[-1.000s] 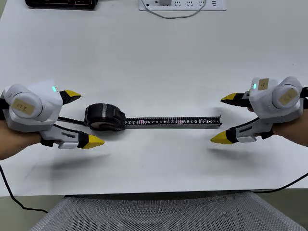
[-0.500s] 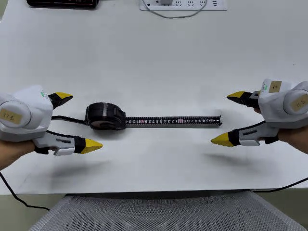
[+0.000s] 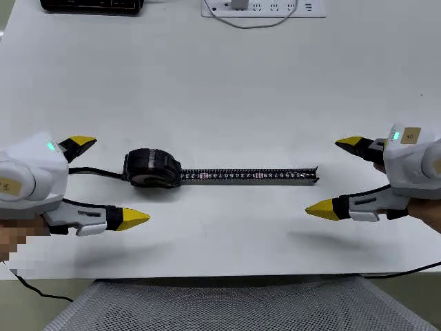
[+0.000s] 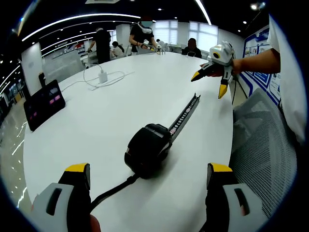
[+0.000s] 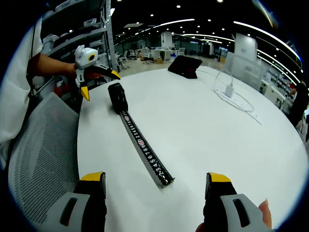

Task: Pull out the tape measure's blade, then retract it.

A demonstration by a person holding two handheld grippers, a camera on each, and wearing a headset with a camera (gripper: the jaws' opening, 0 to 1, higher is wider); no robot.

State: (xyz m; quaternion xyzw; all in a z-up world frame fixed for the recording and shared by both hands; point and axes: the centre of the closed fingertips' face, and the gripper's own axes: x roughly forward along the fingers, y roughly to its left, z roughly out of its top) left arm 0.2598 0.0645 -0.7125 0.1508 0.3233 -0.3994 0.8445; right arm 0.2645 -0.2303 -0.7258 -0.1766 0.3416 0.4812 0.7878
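The tape measure (image 3: 150, 167) lies on the white surface (image 3: 220, 89), its black case towards the left and its blade (image 3: 248, 175) drawn out in a straight line to the right, flat on the surface with the numbered face up. The end hook (image 3: 315, 173) rests on the surface with nothing gripping it. A black strap (image 3: 96, 171) trails from the back of the case towards the left.

The left claw (image 3: 120, 179) hangs just behind the case, released, jaws spread wide and empty; the case sits ahead of the jaw tips and apart from them. The right claw (image 3: 322, 176) is also released and empty, with its jaws standing to either side of the blade's line, a little beyond the hook and touching neither blade nor hook.

So the first half of the task looks done — the blade is out. The second half is left: the blade has not gone back into the case. It probably holds its length on a lock or brake, though the case is too small and dark to show one. Retracting likely calls for one claw to steady or press the case — and the other to guide the blade home.
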